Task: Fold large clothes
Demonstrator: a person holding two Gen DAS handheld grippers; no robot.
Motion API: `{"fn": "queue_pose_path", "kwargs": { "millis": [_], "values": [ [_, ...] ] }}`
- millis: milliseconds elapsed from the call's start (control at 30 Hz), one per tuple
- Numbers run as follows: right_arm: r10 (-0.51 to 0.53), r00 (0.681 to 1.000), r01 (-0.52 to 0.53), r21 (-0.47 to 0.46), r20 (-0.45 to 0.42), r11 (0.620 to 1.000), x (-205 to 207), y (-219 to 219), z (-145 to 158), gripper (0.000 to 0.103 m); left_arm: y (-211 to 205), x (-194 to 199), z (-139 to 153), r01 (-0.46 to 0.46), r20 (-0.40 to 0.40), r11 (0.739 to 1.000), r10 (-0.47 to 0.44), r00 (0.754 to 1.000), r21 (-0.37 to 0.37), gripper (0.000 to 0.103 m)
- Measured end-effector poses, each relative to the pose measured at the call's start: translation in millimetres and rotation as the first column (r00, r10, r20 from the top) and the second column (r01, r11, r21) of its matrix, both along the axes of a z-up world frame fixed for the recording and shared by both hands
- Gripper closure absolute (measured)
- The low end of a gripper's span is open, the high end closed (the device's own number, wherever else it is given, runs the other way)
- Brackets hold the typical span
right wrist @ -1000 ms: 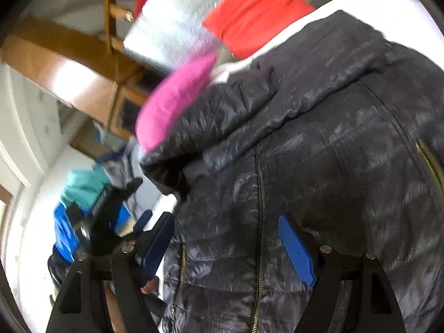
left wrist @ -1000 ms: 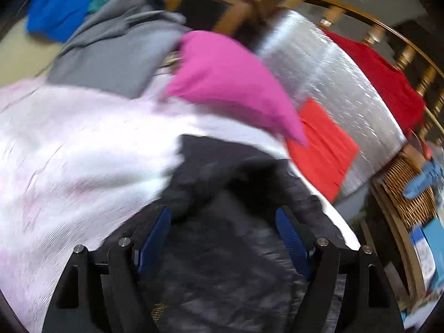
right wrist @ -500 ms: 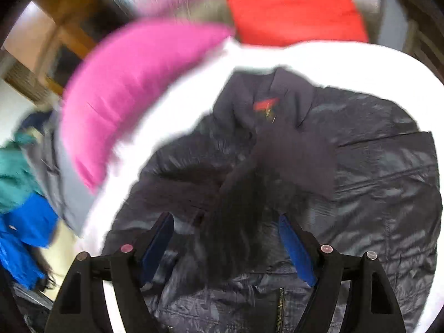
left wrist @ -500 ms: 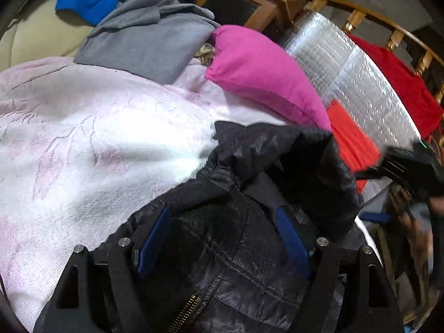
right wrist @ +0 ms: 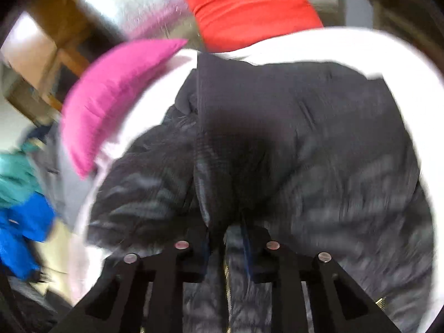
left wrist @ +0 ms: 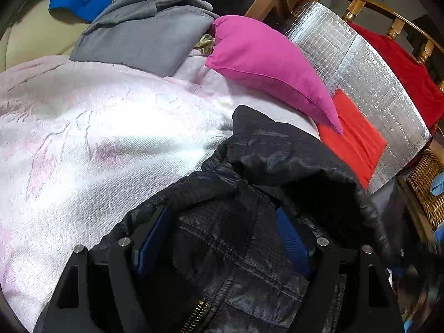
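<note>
Now right hand-held gripper (right wrist: 227, 238) has just closed, pinching jacket (right wrist: 319, 152) fabric; collar at 12 o'clock; left hand-held gripper (left wrist: 222, 238) spread over it.

Pale pink blanket-covered bed (left wrist: 83, 138), black jacket (left wrist: 249, 236), magenta pillow (left wrist: 263, 61), grey garment (left wrist: 144, 36)

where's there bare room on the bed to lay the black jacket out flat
Free: the pale pink-white blanket, bordered by the grey garment above, the pink pillow to the right and the black jacket below. Crowded: past the pillow, where the red cushion and silver foil mat sit.
</note>
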State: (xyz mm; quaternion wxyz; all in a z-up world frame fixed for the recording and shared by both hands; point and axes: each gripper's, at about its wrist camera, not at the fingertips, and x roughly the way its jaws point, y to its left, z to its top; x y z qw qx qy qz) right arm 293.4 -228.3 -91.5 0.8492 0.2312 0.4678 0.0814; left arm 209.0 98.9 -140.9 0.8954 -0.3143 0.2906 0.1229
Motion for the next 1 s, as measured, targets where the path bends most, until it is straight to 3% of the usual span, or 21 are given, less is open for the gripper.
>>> {"fn": "queue_pose_path", "kwargs": {
  "millis": [67,233,333,367,400,500,600,667,733,800,833,900,1000],
  "values": [
    [-0.027,0.999,0.026,0.091,0.016,0.995,-17.4,-14.3,-15.7,0.044,-0.9,-0.2,-1.0,0.001,-0.002,1.000,-0.001,1.000,0.008,0.024],
    [-0.128,0.991,0.109,0.300,0.045,0.948,-33.5,-49.1,-40.1,0.041,-2.4,0.6,-2.7,0.001,-0.008,1.000,-0.001,1.000,0.024,0.024],
    [-0.158,0.986,0.130,0.344,0.054,0.930,-35.0,-61.7,-44.3,0.042,-2.9,1.0,-4.1,0.003,-0.014,1.000,-0.002,1.000,0.031,0.024],
    [-0.170,0.984,0.142,0.362,0.049,0.922,-35.9,-66.4,-46.4,0.055,-2.9,1.1,-4.3,0.003,-0.015,0.999,-0.003,1.000,0.032,0.024],
    [-0.177,0.983,0.151,0.353,0.043,0.923,-35.5,-66.3,-49.2,0.081,-2.7,1.1,-4.5,0.004,-0.015,1.000,-0.003,1.000,0.031,0.024],
    [-0.161,0.983,0.138,0.216,0.089,0.967,-39.6,-56.1,-28.9,0.094,-1.9,0.7,-4.5,0.004,-0.014,1.000,-0.004,1.000,0.028,0.024],
    [-0.103,0.972,0.096,0.044,0.211,0.994,-39.9,-32.4,16.5,0.095,-1.4,1.7,-4.4,0.005,-0.015,1.000,-0.005,1.000,0.027,0.024],
    [-0.044,0.943,0.076,-0.086,0.330,0.993,-35.5,-12.4,60.9,0.096,-0.9,1.6,-4.7,0.006,-0.014,1.000,-0.006,1.000,0.025,0.024],
    [0.019,0.894,0.057,-0.156,0.448,0.986,-35.5,6.2,103.1,0.096,-0.8,2.0,-5.0,0.007,-0.015,1.000,-0.007,1.000,0.023,0.024],
    [0.067,0.846,0.067,-0.230,0.530,0.971,-38.7,21.9,126.3,0.096,-1.0,2.4,-5.7,0.008,-0.016,1.000,-0.008,1.000,0.023,0.024],
    [0.092,0.822,0.090,-0.288,0.562,0.953,-38.5,28.5,130.4,0.096,-1.0,2.6,-5.8,0.009,-0.016,1.000,-0.008,1.000,0.023,0.024],
    [0.079,0.829,0.119,-0.313,0.554,0.942,-29.3,26.2,113.2,0.096,-0.9,2.9,-5.9,0.009,-0.016,1.000,-0.009,1.000,0.022,0.024],
    [0.005,0.917,0.118,-0.284,0.398,0.952,-5.3,2.4,49.8,0.096,-1.7,3.5,-6.1,0.009,-0.019,1.000,-0.009,1.000,0.026,0.024]
  ]
}}
